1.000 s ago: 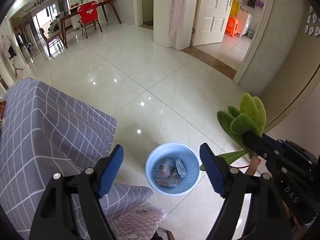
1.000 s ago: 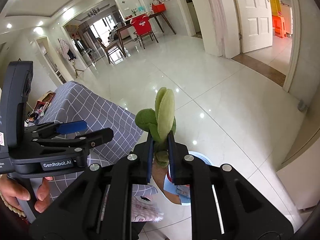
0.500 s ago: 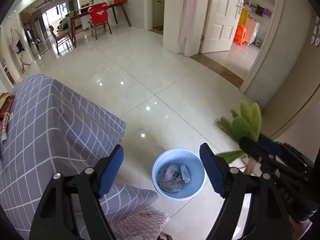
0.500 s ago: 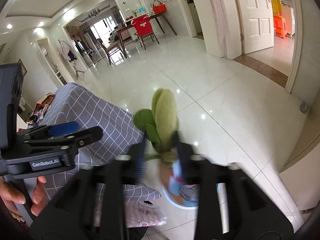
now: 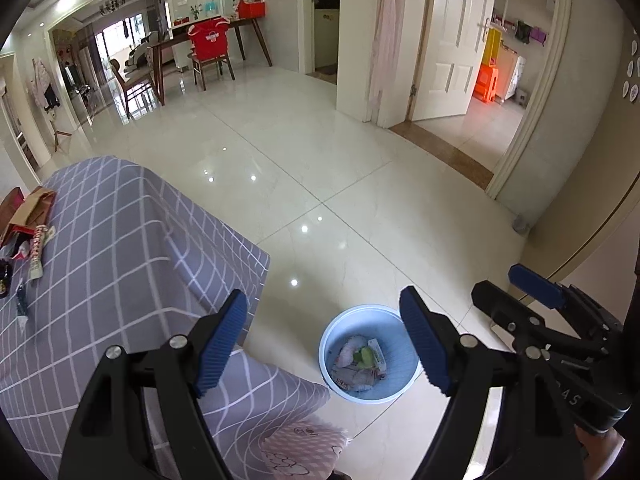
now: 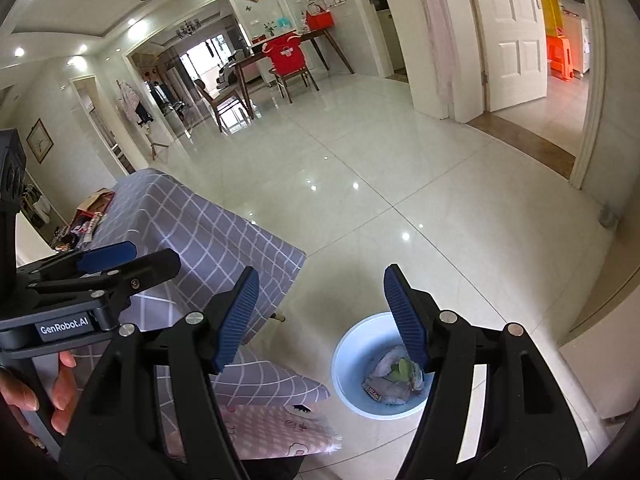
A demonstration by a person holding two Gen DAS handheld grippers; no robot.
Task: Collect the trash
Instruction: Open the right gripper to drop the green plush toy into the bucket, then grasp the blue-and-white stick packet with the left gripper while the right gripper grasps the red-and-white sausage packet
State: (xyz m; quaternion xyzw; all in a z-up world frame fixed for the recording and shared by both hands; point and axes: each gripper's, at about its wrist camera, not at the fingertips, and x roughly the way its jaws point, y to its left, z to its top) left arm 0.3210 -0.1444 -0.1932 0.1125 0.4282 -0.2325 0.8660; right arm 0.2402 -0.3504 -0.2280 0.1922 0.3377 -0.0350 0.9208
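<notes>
A light blue trash bin point(image 5: 370, 384) stands on the tiled floor beside the table; it also shows in the right wrist view point(image 6: 360, 364). Inside it lie wrappers and a green plush plant point(image 5: 364, 356), also in the right wrist view point(image 6: 402, 368). My left gripper point(image 5: 326, 342) is open and empty, high above the bin's left side. My right gripper point(image 6: 320, 316) is open and empty above the bin; it also shows in the left wrist view point(image 5: 520, 292). More trash point(image 5: 28, 224) lies at the far left of the table.
A table with a grey checked cloth point(image 5: 120, 248) fills the left. A pink patterned cloth point(image 5: 304, 448) hangs below its near corner. Glossy tiled floor point(image 5: 320, 160) stretches to a dining table with a red-covered chair point(image 5: 210, 44). A wall point(image 5: 580, 220) stands right of the bin.
My right gripper opened and the green plush plant dropped into the blue bin. Both grippers rose and the bin looks farther below.
</notes>
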